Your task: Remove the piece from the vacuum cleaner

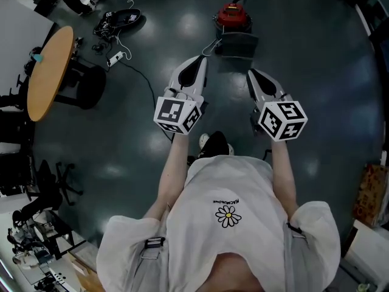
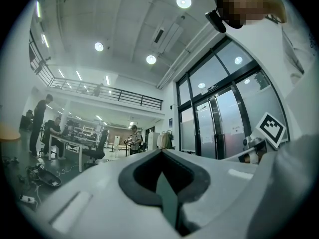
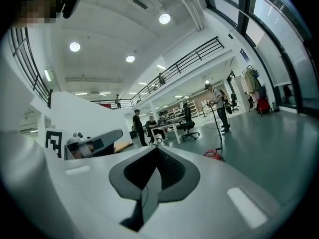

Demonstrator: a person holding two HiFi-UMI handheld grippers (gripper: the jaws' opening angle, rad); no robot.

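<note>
The red vacuum cleaner (image 1: pixel 233 16) stands on the dark floor at the top of the head view, with a dark grey piece (image 1: pixel 237 43) right in front of it. Both grippers are held out level toward it, well short of it. My left gripper (image 1: pixel 193 66) is shut with nothing between its jaws, which meet along a seam (image 2: pixel 162 153). My right gripper (image 1: pixel 252 75) is shut and empty too (image 3: pixel 155 151). In the right gripper view the vacuum cleaner (image 3: pixel 213 155) shows small and far off on the floor, a thin black hose rising from it.
A round wooden table (image 1: pixel 48 72) stands at the left, with a power strip and cables (image 1: pixel 115 56) on the floor beside it. Office chairs (image 1: pixel 58 184) crowd the lower left. Several people (image 3: pixel 144 126) are at desks far off. Glass doors (image 2: pixel 219 118) lie to the right.
</note>
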